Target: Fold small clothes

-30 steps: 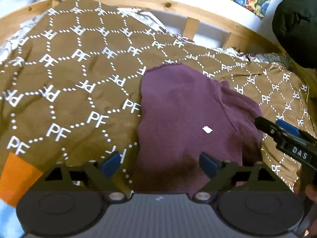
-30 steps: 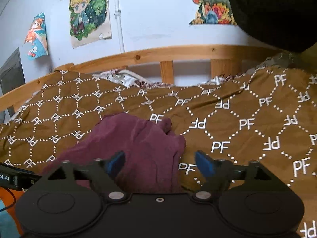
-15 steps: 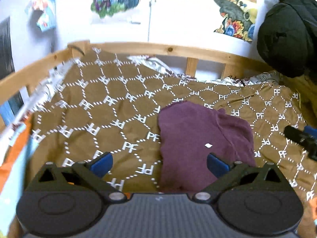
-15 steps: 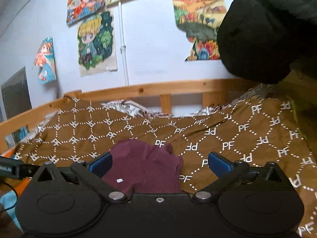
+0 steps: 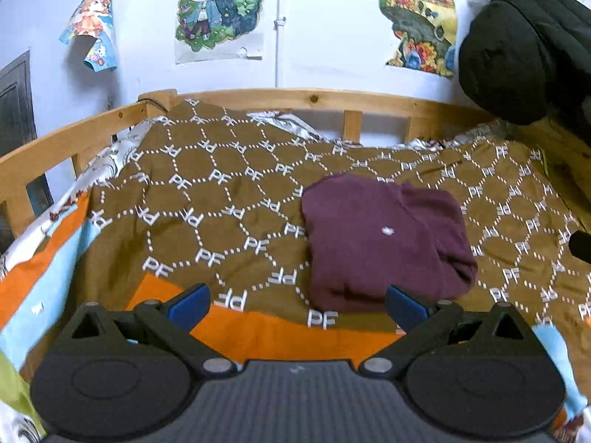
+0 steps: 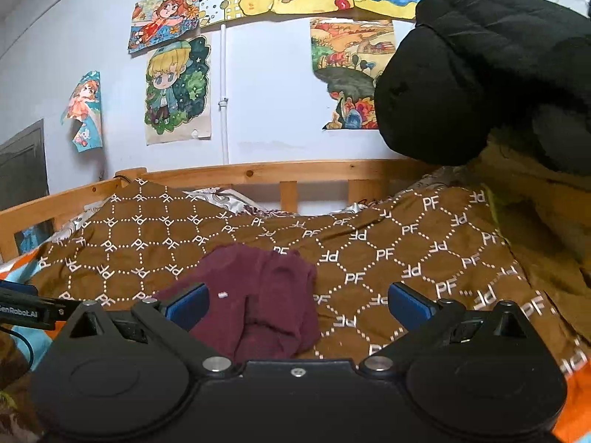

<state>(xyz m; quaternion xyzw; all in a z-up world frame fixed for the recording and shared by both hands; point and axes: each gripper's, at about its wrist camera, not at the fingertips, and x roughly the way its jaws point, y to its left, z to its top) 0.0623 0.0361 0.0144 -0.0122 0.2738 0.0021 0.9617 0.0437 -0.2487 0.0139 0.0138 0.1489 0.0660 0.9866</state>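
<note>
Maroon garment (image 5: 384, 236) lies folded into a compact, roughly square bundle on the brown patterned bedspread (image 5: 207, 199), ahead of the left tongs (image 5: 297, 304) and slightly toward their right finger. From the right wrist view the same bundle sits just ahead of the right tongs (image 6: 297, 304), nearer their left finger, its near edge partly hidden behind the tong body. Both pairs of tongs stand released and wide, their jaws having just been opening, with nothing between them: only bedspread and the cloth's edge show in the gaps. Neither pair touches the garment. The tip of the right tongs shows at the right border of the left wrist view, well apart from the bundle.

By my reading the fold on this piece is finished or nearly so, and the step in hand is clearing the tongs away without disturbing it. To do that well, draw both pairs straight back and a little up, so no blue finger pad (image 5: 190, 304) drags the near hem; the soft knit would catch and unroll easily. The right side of the bundle looks thicker and rounded, with a lapped layer that could spring open, so if tidying is wanted, press that side flat with opened tongs, not a pinch. The bedspread is loose and wrinkled, so any sliding contact would likely pull the bundle along. A wooden bed rail (image 5: 314, 98) and a dark bulky garment (image 6: 480, 74) beyond the right tongs stay clear of the work.
</note>
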